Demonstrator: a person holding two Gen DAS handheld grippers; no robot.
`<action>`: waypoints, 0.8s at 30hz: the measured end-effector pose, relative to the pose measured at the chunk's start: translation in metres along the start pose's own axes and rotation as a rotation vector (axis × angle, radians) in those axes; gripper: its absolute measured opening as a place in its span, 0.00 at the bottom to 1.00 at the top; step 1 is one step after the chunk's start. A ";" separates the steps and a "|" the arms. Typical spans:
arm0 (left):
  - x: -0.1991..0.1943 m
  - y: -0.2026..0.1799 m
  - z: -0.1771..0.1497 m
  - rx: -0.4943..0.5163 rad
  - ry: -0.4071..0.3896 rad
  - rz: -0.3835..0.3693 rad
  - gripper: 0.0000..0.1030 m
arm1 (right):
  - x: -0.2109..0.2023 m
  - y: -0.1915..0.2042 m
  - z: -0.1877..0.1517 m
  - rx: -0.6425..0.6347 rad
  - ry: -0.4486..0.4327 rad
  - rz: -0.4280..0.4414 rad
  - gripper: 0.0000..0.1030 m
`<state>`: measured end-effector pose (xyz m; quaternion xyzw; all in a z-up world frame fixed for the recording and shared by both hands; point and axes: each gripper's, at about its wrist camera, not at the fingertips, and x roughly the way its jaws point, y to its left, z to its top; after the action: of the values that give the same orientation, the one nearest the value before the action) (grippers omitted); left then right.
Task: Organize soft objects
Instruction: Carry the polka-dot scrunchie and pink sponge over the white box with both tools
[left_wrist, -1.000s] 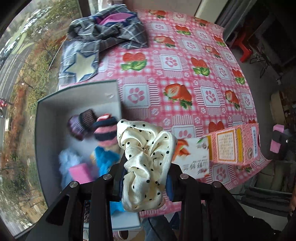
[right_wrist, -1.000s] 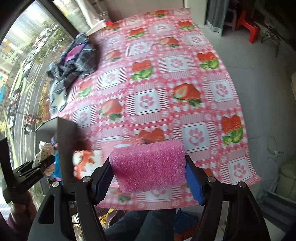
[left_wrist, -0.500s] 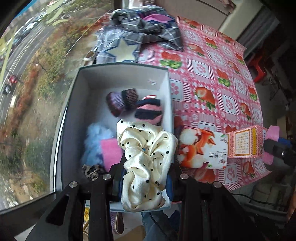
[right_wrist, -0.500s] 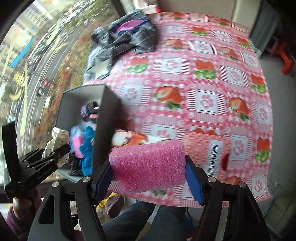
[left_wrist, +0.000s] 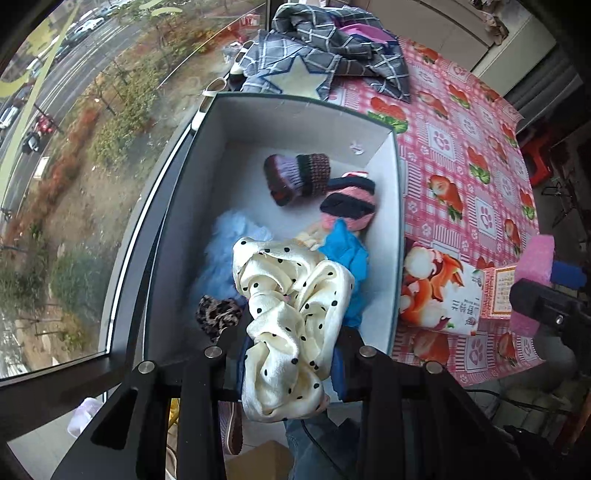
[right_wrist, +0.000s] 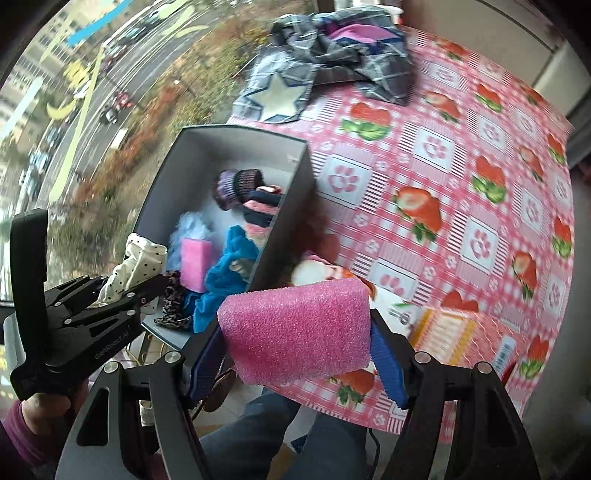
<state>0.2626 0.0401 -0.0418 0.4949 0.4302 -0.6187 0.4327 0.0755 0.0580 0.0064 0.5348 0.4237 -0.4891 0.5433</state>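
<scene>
Left gripper (left_wrist: 291, 354) clamped a cream polka-dot scrunchie (left_wrist: 291, 321) above the grey box (left_wrist: 397, 206), which held knitted socks (left_wrist: 299, 177) and a blue cloth (left_wrist: 351, 266). Right gripper (right_wrist: 299, 350) squeezed a pink foam block (right_wrist: 299, 328) over the strawberry tablecloth (right_wrist: 461, 177) beside the box.

Both tongs, left (left_wrist: 291, 354) and right (right_wrist: 297, 354), are built of black bars fastened with silver screws, with blue pads (right_wrist: 388, 365). Blue jeans (right_wrist: 258, 439) and a maroon sleeve (right_wrist: 18, 439) are worn.

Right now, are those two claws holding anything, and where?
Left claw pinches a dotted cream scrunchie by its lower folds; right claw squeezes a pink sponge at both ends.
</scene>
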 end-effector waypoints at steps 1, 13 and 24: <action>0.001 0.001 -0.001 -0.002 0.003 0.004 0.35 | 0.002 0.004 0.002 -0.011 0.003 0.001 0.71; 0.009 0.017 -0.004 -0.042 0.030 0.018 0.35 | 0.024 0.039 0.017 -0.103 0.046 0.010 0.71; 0.013 0.023 -0.003 -0.051 0.043 0.031 0.35 | 0.037 0.064 0.032 -0.166 0.062 0.004 0.71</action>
<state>0.2835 0.0362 -0.0572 0.5034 0.4471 -0.5902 0.4454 0.1424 0.0202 -0.0177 0.5035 0.4783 -0.4348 0.5733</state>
